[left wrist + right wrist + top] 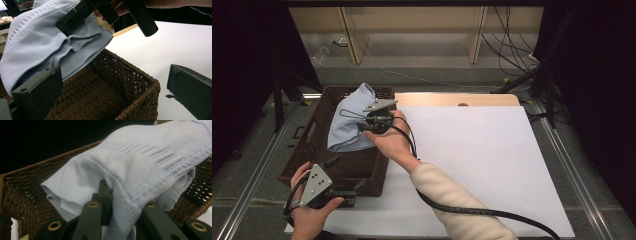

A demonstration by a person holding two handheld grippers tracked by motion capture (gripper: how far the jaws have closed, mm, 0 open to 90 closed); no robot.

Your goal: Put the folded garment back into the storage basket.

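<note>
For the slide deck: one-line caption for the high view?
Right tongs hold a light blue garment above the wicker basket; left tongs wait open.

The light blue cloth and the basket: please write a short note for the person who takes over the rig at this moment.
Right gripper: shut on the light blue cloth, holding it over the brown wicker basket.
Left gripper: open, holding nothing, at the basket's near corner; the left gripper view looks into the basket.
Done: the cloth is lifted and bunched at the right gripper's jaws, hanging above the basket's inside.
Left: probably lower it into the basket and release it. The white mat beside the basket has no item on it.
</note>
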